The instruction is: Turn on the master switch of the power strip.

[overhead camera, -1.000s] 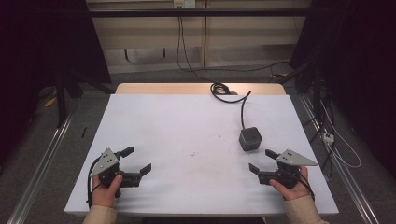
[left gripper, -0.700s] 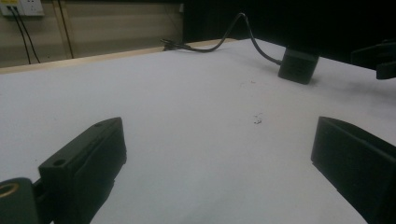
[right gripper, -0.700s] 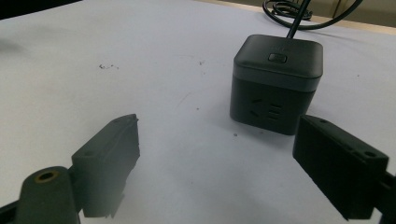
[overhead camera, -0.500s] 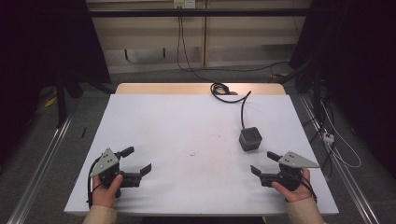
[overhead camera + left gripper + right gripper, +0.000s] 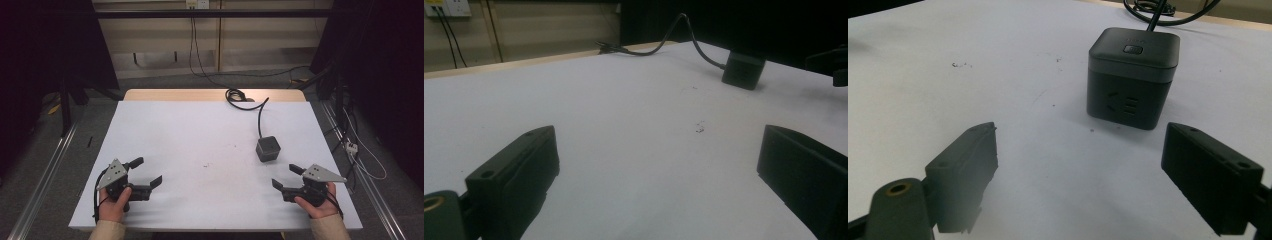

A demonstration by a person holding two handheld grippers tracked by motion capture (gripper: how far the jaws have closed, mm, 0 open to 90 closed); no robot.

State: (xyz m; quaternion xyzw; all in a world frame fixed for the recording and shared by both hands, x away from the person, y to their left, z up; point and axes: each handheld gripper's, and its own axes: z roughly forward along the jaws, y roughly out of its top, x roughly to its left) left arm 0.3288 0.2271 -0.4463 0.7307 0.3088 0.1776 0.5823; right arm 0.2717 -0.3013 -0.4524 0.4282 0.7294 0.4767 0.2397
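A dark grey cube-shaped power socket (image 5: pixel 268 148) stands on the white table (image 5: pixel 200 135), right of centre, with a button on top and outlets on its side (image 5: pixel 1133 75). Its black cable (image 5: pixel 261 117) runs to the far edge and coils there. My right gripper (image 5: pixel 287 176) rests near the front right edge, open and empty, just short of the cube. My left gripper (image 5: pixel 145 171) sits near the front left, open with nothing between its jaws. From the left gripper view the cube (image 5: pixel 744 70) lies far off to the right.
Small dark specks (image 5: pixel 206 165) mark the table's middle. Beyond the far edge a wooden strip (image 5: pixel 210 94) shows, then floor with cables (image 5: pixel 235 75) leading to a wall outlet. Metal rails (image 5: pixel 45 170) run along both sides of the table.
The right gripper has drifted slightly toward the front right. The left gripper has barely moved.
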